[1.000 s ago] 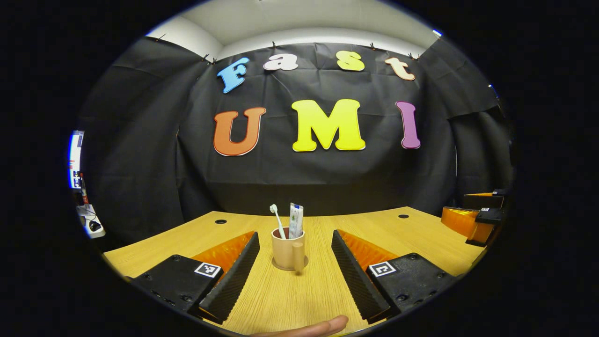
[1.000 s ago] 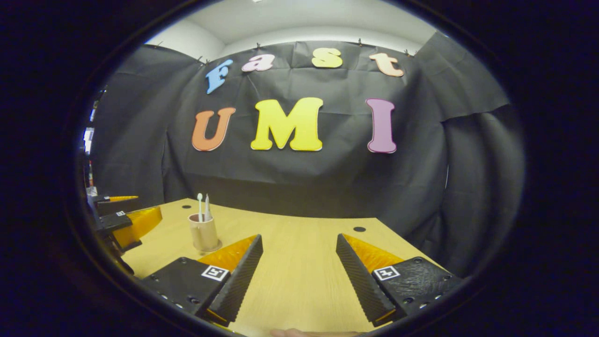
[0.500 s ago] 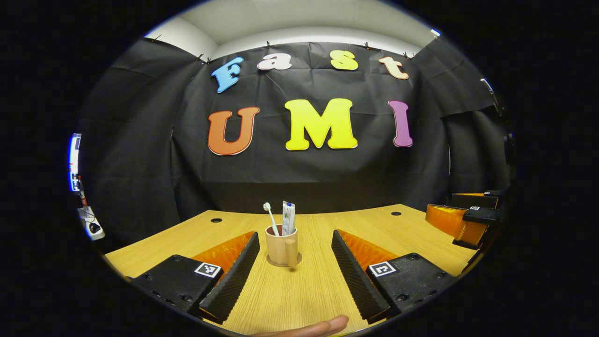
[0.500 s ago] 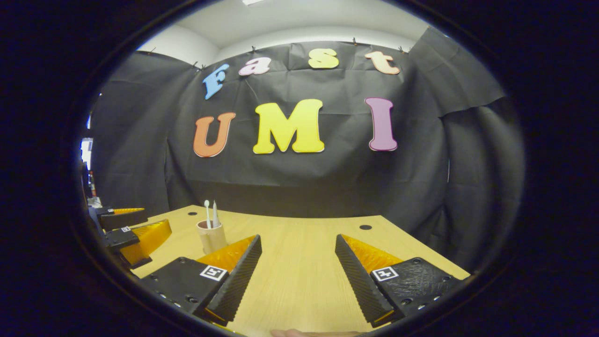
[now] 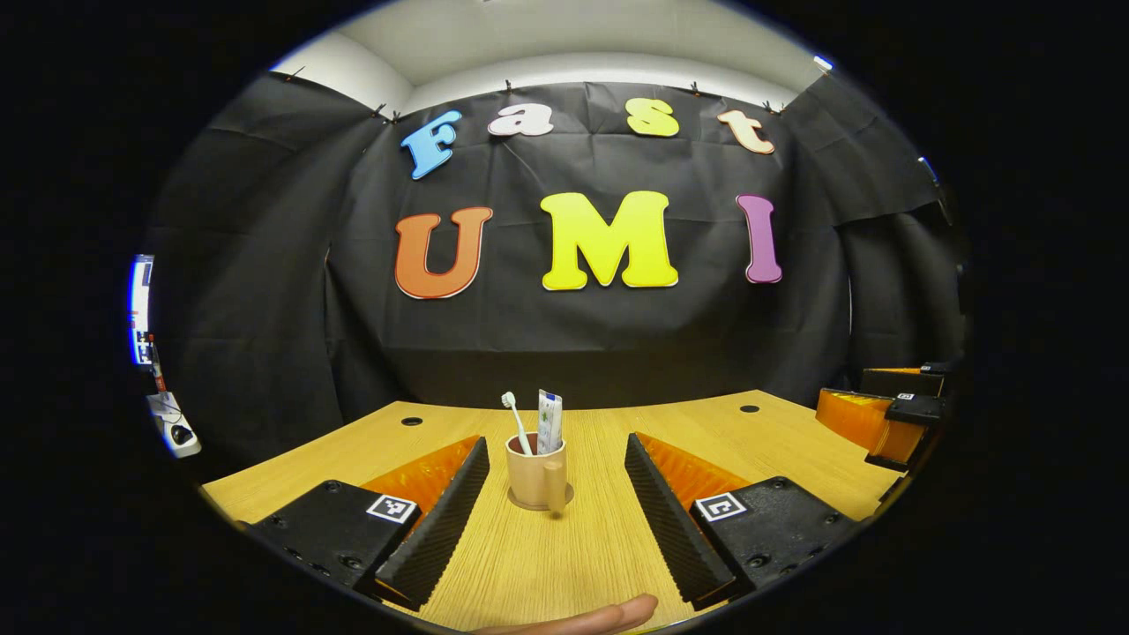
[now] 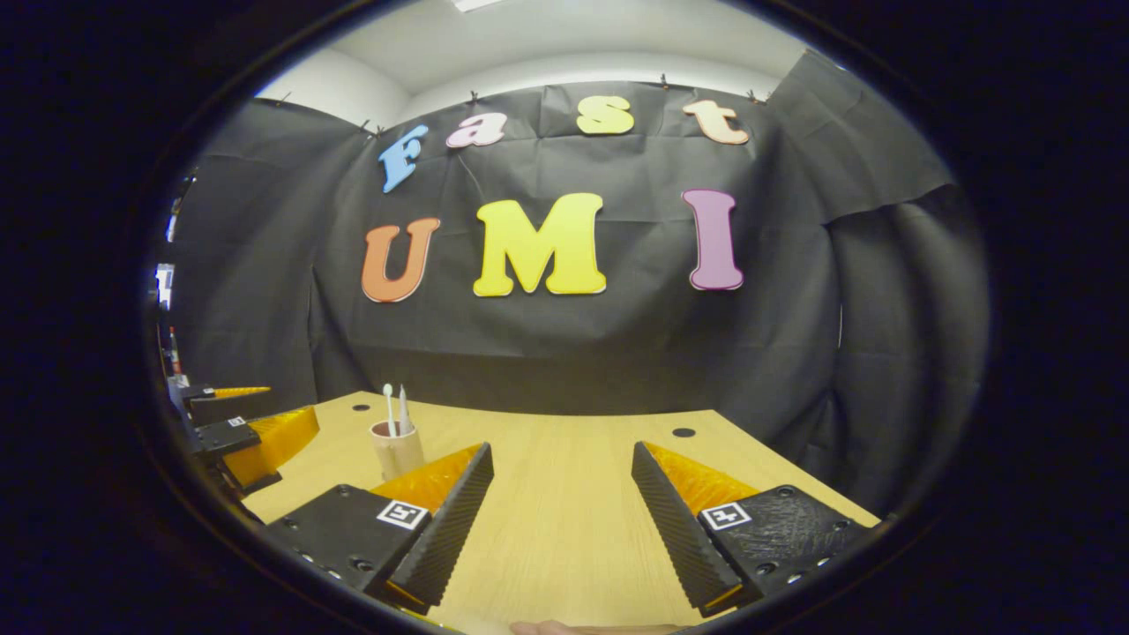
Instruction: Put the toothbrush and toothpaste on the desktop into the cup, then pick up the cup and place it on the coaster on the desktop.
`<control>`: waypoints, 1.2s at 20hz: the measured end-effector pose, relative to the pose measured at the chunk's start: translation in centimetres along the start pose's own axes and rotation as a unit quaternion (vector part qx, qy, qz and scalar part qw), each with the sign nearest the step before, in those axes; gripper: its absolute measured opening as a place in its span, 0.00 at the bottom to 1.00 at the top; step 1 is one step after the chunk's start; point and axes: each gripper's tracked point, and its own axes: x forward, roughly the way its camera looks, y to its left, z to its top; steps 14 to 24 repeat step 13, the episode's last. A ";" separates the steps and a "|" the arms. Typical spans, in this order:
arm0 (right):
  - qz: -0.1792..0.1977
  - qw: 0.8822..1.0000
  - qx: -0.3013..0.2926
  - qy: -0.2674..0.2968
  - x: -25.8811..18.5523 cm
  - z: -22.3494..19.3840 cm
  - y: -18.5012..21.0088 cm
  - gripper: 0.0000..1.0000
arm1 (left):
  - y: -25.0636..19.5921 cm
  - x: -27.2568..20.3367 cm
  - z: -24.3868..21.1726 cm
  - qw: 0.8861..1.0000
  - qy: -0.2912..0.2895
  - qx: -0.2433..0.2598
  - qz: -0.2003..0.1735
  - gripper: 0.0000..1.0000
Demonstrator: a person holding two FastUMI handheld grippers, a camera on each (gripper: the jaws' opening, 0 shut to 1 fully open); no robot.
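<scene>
Beige ceramic cup (image 5: pixel 535 471) with its handle turned toward you stands upright on the round brown coaster (image 5: pixel 540 501), on the light wooden desktop (image 5: pixel 564 556), well ahead of your left gripper (image 5: pixel 556 516). Inside it a white toothbrush (image 5: pixel 516 422) leans left and a white toothpaste tube (image 5: pixel 549 421) stands beside it, both poking above the rim.

Bare wood lies all around the cup, and the desktop's far edge meets the black cloth wall (image 5: pixel 600 335) behind it.

Your left gripper's fingers are spread wide with nothing between them, the cup lying in the gap but farther off. Your right gripper (image 6: pixel 560 520) is likewise spread over bare wood, well apart from the cup (image 6: pixel 396 448), which sits to its left with the coaster hidden behind a finger. Your fingertip (image 5: pixel 609 615) is cut off at the bottom edge. Small dark cable holes (image 5: pixel 411 421) dot the desktop's back corners.
</scene>
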 end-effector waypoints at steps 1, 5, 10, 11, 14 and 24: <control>0.000 1.000 -0.003 0.002 0.3 -0.1 0.2 0.96 | 0.2 0.0 -0.2 1.000 0.003 -0.001 0.002 0.98; -0.001 1.000 -0.003 0.007 0.4 -0.4 0.1 0.96 | 0.2 0.0 -0.2 1.000 0.004 0.000 0.001 0.98; -0.003 1.000 -0.004 0.008 0.4 -0.5 0.1 0.96 | 0.2 0.0 -0.3 1.000 0.007 0.001 -0.001 0.98; -0.004 1.000 -0.004 0.007 0.5 -0.5 0.1 0.96 | 0.1 0.0 -0.4 1.000 0.008 0.000 -0.001 0.98; -0.003 1.000 -0.003 0.006 0.4 -0.4 0.1 0.96 | 0.1 0.0 -0.6 1.000 0.013 -0.003 -0.002 0.99; -0.003 1.000 -0.003 0.006 0.4 -0.4 0.1 0.96 | 0.1 0.0 -0.6 1.000 0.013 -0.003 -0.002 0.99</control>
